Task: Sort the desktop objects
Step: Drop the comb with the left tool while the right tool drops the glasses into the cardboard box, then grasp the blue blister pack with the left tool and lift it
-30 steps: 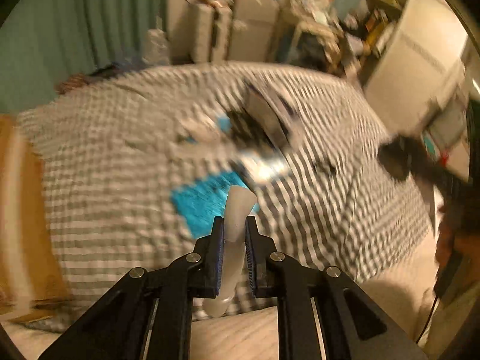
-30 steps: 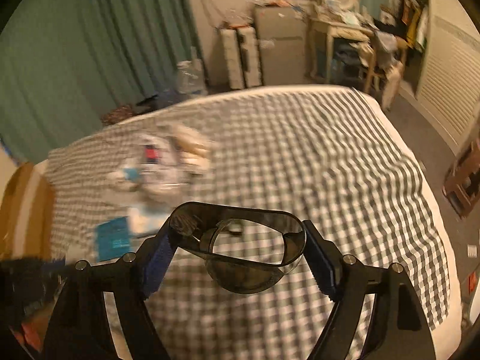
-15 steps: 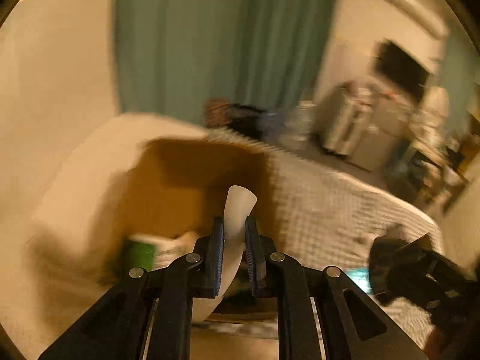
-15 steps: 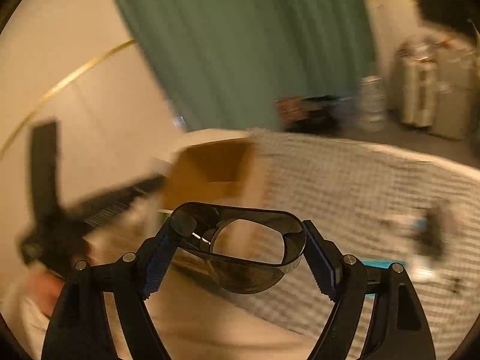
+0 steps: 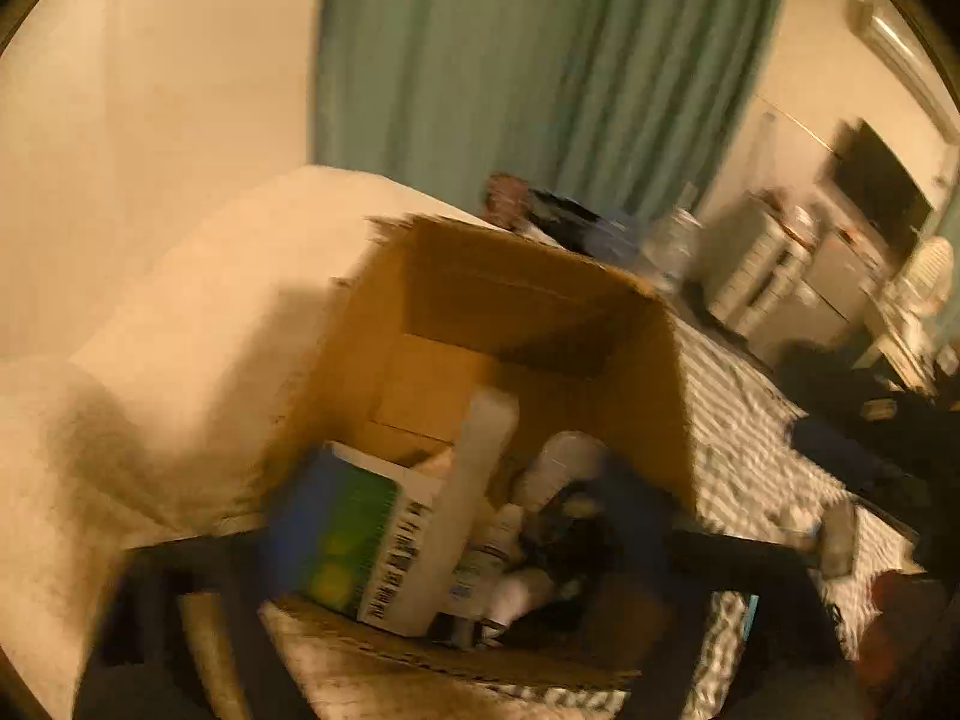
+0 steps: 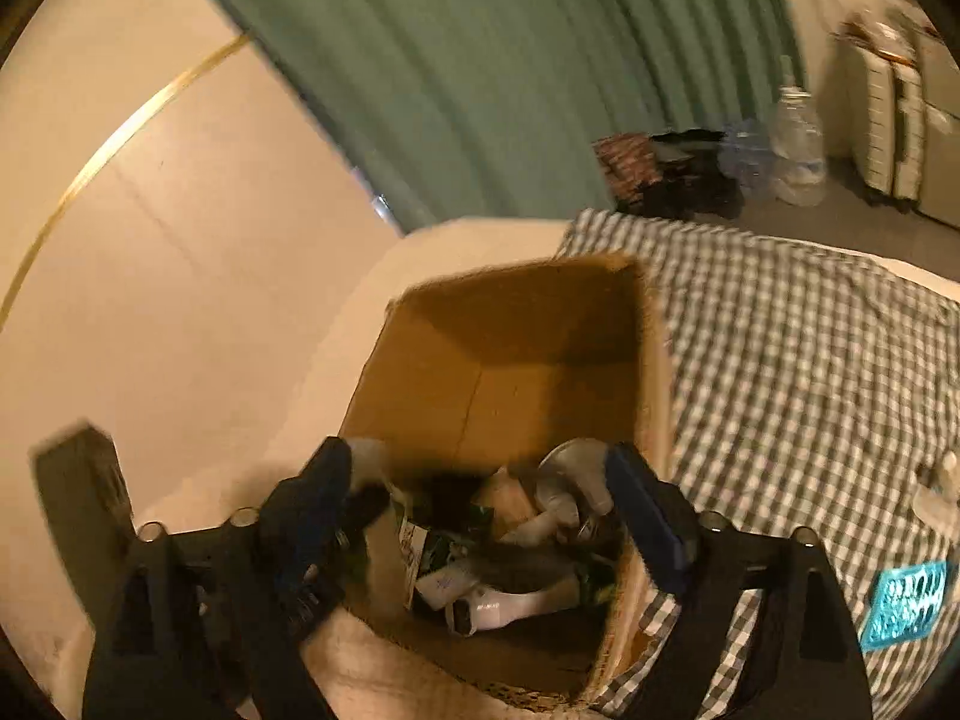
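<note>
Both tools now sit over the open brown cardboard box (image 6: 516, 360) at the head end of the bed, and both have let go.

Your right tool (image 6: 480, 510) has its two blue-padded fingers wide apart with nothing between them. The dark smoky plastic container it clamped half a second ago is gone from the fingers. I can't pick it out for sure in the pile at the bottom of the box, which is dim and cluttered with white bottles and dark bits.

Your left tool (image 5: 456, 540) is badly blurred, but its fingers read as spread wide too. The pale white plastic tube (image 5: 474, 480) it pinched a moment ago now stands loose between them, tilted, its lower end down among the box contents, beside the white carton with the green and blue face (image 5: 360, 546). Whether the tube has landed or is mid-drop, I can't tell.

So two items look deposited, and this drop step reads as done or nearly done.

More work remains. In the right wrist view, a teal printed packet (image 6: 909, 600) lies on the grey-and-white checked bedcover (image 6: 810, 360), right of the box, and a small pale item (image 6: 939, 489) sits near the frame's right edge. Those are likely your next picks.
</note>
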The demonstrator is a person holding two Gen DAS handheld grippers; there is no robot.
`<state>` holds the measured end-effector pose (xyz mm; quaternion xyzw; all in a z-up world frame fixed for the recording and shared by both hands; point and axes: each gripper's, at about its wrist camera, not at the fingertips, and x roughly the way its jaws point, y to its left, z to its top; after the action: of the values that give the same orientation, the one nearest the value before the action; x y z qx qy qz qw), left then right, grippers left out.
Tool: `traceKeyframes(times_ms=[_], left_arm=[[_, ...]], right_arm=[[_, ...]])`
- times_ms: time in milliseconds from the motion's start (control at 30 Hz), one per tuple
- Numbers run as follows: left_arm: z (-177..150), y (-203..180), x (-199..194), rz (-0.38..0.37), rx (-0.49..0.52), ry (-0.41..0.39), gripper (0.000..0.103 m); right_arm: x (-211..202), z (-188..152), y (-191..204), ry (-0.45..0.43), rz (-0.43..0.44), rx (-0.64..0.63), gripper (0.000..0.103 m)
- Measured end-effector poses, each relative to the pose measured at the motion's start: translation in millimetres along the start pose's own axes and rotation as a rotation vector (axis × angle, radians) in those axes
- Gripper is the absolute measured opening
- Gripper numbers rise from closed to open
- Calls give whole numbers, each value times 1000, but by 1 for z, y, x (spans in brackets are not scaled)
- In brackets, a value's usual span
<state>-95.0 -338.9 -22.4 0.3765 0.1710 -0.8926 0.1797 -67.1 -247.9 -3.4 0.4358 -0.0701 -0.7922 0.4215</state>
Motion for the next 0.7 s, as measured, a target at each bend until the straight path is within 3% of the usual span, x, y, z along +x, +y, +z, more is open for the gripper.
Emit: traceKeyframes(times_ms=[67, 167, 333, 500, 600, 700], left_arm=[[2, -1, -5, 10, -7, -28, 98], [1, -12, -18, -33, -2, -47, 99], [-12, -75, -30, -135, 116, -30, 103], [-55, -159, -22, -211, 216, 29, 103], [-93, -201, -6, -236, 266, 96, 103], [-135, -240, 16, -190, 331, 152, 103]], right_arm=[[-26, 4, -11, -55, -30, 25, 89], [-72, -4, -33, -134, -114, 13, 89], [-165, -58, -101, -198, -475, -59, 89], [-230, -126, -189, -170, -727, 20, 89], [-247, -159, -238, -166, -790, 120, 89], [-246, -186, -279, -140, -814, 223, 89]])
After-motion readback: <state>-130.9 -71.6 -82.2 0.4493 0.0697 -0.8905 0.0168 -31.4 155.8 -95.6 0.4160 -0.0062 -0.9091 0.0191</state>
